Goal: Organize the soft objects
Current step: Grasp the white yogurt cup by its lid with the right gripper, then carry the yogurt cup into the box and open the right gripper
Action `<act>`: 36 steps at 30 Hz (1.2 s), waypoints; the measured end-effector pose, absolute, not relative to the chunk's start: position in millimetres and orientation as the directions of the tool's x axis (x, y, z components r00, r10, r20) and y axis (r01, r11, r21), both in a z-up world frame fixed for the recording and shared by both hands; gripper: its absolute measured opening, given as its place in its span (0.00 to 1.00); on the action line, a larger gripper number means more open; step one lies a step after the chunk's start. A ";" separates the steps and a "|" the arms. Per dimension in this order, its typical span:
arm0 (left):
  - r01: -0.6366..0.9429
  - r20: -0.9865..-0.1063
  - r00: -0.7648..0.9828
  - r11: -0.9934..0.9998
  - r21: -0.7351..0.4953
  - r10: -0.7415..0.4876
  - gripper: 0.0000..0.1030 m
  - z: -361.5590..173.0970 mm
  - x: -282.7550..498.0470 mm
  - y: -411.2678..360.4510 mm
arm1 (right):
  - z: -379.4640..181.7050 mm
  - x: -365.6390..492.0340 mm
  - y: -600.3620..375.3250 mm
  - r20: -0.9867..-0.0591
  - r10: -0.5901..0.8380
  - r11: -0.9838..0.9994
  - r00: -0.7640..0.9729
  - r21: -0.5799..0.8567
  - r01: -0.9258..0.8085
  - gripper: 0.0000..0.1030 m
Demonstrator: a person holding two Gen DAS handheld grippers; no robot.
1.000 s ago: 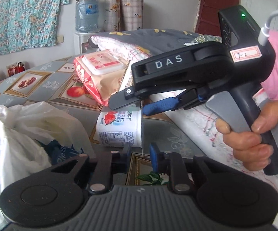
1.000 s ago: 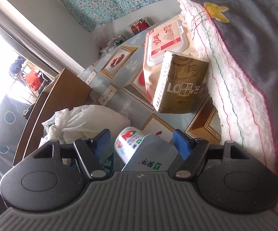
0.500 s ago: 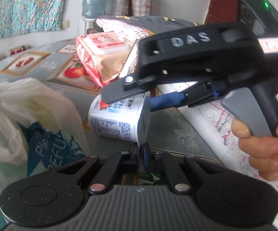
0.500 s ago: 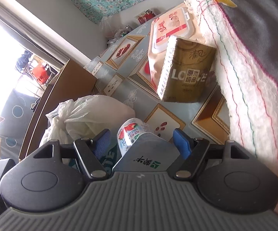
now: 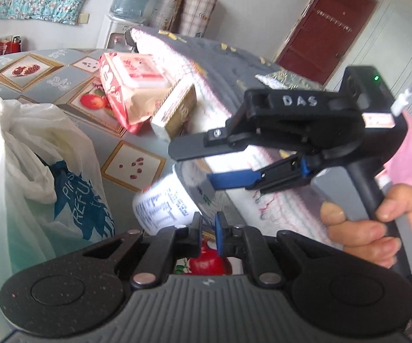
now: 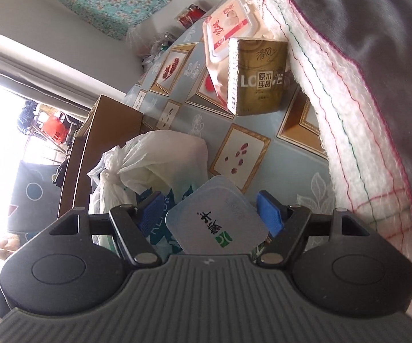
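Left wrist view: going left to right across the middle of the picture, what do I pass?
White plastic bag → yogurt cup → right gripper → hand holding its handle.

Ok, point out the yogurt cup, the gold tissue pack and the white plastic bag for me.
yogurt cup (image 6: 215, 217): right wrist view, on its translucent lid.
gold tissue pack (image 6: 258, 83): right wrist view, on its printed front face.
white plastic bag (image 5: 28, 148): left wrist view, on its crumpled upper side.

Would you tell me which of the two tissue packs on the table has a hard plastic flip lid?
The pink-and-red wipes pack; the gold tissue pack leaning beside it is lidless soft wrap.
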State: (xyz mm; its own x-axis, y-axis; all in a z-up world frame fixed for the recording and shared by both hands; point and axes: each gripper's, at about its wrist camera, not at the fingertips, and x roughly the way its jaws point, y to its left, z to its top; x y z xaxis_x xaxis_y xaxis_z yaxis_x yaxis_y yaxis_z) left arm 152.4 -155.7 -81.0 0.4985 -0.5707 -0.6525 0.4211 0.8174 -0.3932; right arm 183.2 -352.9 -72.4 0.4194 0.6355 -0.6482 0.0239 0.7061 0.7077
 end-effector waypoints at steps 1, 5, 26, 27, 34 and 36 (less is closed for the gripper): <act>0.419 -0.651 0.504 0.820 -0.391 -0.568 0.11 -80.6 152.7 -154.7 | -72.4 182.9 -352.5 -0.649 0.636 0.703 0.418 0.710 0.032 0.70; 0.417 -0.639 0.526 0.825 -0.380 -0.561 0.13 -79.7 151.5 -151.7 | -71.6 185.5 -351.6 -0.642 0.639 0.695 0.424 0.718 0.042 0.70; 0.396 -0.694 0.648 0.917 -0.047 -0.315 0.45 -87.4 147.0 -178.1 | -82.7 203.8 -334.5 -0.673 0.642 0.723 0.368 0.691 0.004 0.36; 0.390 -0.691 0.654 0.920 -0.042 -0.308 0.45 -87.7 147.0 -178.4 | -82.3 203.2 -334.0 -0.677 0.634 0.730 0.372 0.684 0.001 0.34; 0.387 -0.683 0.655 0.920 -0.066 -0.324 0.39 -80.2 142.4 -175.8 | -70.8 188.3 -338.6 -0.681 0.620 0.741 0.390 0.672 -0.005 0.28; 0.394 -0.667 0.668 0.917 -0.061 -0.331 0.39 -73.2 135.2 -176.1 | -60.3 180.8 -339.3 -0.678 0.615 0.742 0.403 0.670 -0.004 0.28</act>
